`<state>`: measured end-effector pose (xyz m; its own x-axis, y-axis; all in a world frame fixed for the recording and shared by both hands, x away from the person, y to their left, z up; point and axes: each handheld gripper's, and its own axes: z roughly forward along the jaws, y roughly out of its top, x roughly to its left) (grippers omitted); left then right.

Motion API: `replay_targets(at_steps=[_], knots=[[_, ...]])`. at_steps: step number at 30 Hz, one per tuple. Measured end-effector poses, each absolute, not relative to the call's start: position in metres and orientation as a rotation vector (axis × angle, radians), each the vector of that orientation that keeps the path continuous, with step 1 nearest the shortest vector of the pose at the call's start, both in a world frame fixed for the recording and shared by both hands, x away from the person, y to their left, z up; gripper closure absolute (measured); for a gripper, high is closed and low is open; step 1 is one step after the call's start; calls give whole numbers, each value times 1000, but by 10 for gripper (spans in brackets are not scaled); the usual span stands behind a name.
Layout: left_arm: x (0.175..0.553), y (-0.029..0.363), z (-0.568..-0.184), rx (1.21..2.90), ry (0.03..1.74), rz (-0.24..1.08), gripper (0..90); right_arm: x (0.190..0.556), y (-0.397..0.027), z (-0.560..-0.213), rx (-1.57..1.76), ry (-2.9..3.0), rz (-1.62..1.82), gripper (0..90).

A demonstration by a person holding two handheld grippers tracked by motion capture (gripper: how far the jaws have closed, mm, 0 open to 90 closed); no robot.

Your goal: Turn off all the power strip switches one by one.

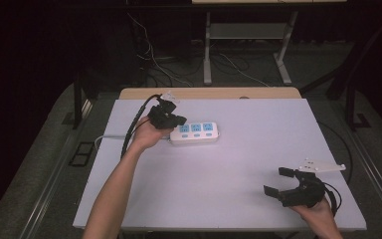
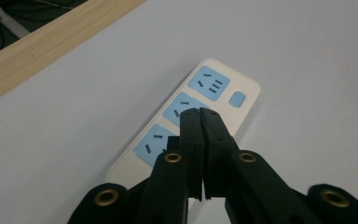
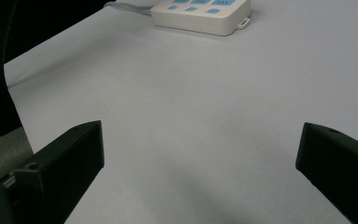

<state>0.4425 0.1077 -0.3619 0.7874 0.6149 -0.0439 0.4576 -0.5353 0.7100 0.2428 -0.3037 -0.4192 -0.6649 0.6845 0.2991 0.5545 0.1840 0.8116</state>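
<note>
A white power strip (image 1: 196,133) with three blue sockets lies flat on the white table top (image 1: 229,169), toward the back left. My left gripper (image 1: 176,119) hovers at the strip's left end. In the left gripper view, its jaws are pressed together with nothing between them. The left gripper (image 2: 199,114) has its tips over the middle socket of the power strip (image 2: 214,93); whether they touch it I cannot tell. My right gripper (image 1: 276,181) rests near the front right corner, open and empty. Its wide-apart jaws (image 3: 200,140) point toward the distant power strip (image 3: 200,16).
The strip's white cord (image 1: 104,135) runs off the table's left edge. A wooden strip (image 1: 209,93) borders the far edge, with desk legs and floor cables behind it. Dark floor surrounds the table.
</note>
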Motion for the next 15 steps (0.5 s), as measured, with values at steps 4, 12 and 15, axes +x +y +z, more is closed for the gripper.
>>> replay_targets(at_steps=[4,12,15], knots=[[446,110,-369,2238,811,260,890,243,-304,-419,1217,2313,1492,7],[452,113,-381,2238,851,239,890,243,-304,-419,1220,2310,1491,7],[454,113,-386,2252,858,229,890,243,-304,-420,1217,2311,1491,7]])
